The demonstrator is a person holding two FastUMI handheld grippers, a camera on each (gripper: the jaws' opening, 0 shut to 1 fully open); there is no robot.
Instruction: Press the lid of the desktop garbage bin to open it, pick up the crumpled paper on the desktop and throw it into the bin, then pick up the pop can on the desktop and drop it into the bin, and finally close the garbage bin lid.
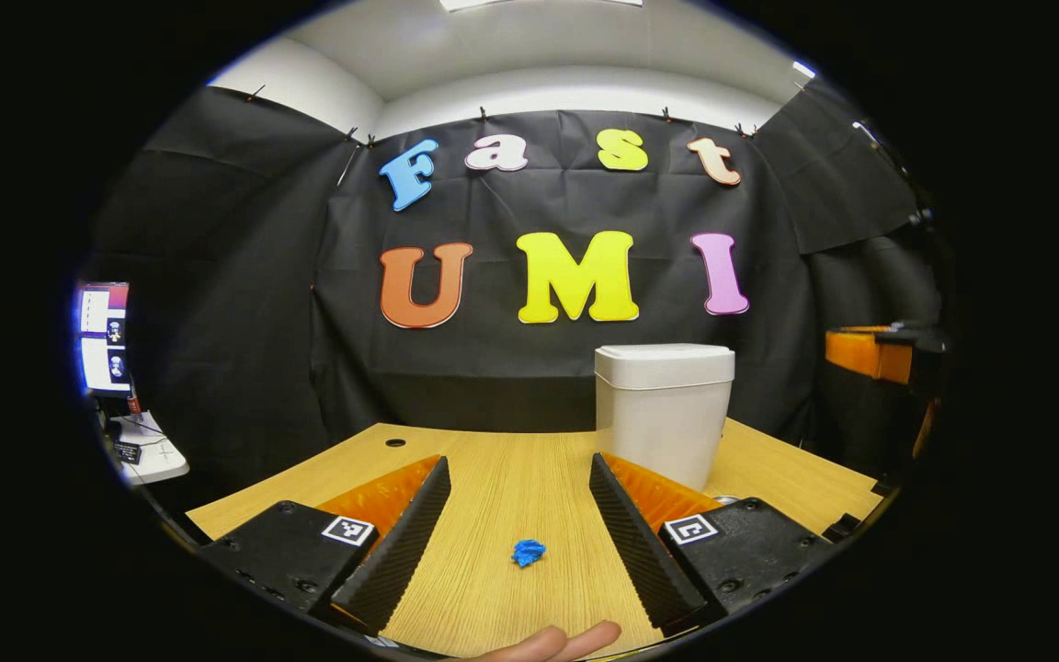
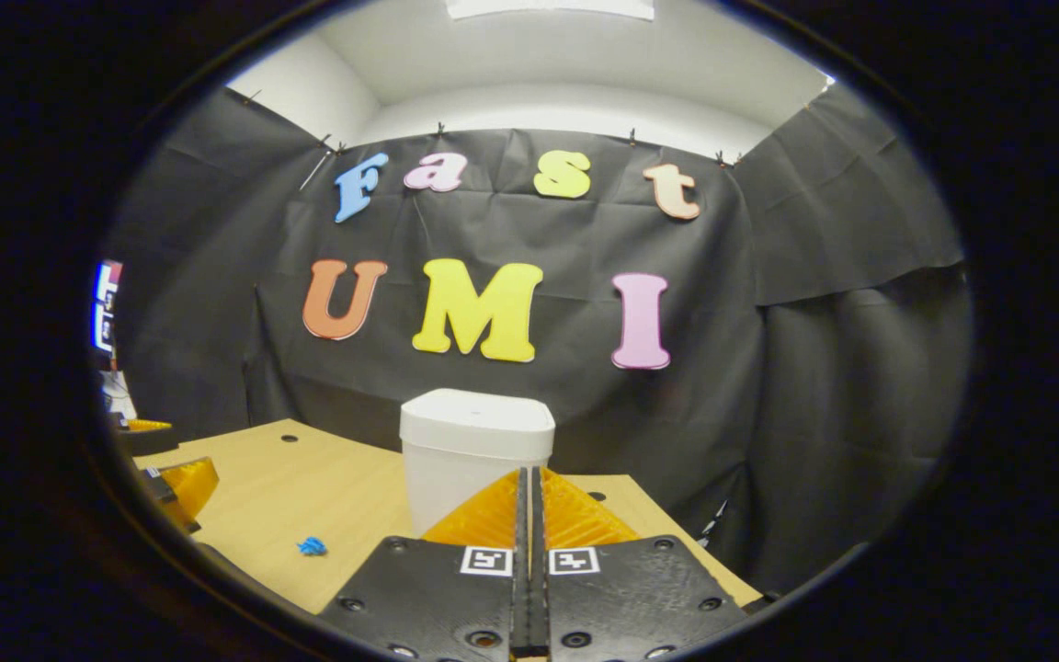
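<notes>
On the wooden desk (image 1: 493, 460) the white bin (image 2: 476, 455) stands with its lid (image 2: 477, 426) down, unpressed. Right gripper (image 2: 529, 487), fingers together and empty, points at it; press squarely on the lid top. Left gripper (image 1: 518, 487) gapes wide, empty, crumpled paper (image 1: 528, 552) lying between its fingers.

Bright ceiling light overhead; sharp focus; strong fisheye bending at edges.
</notes>
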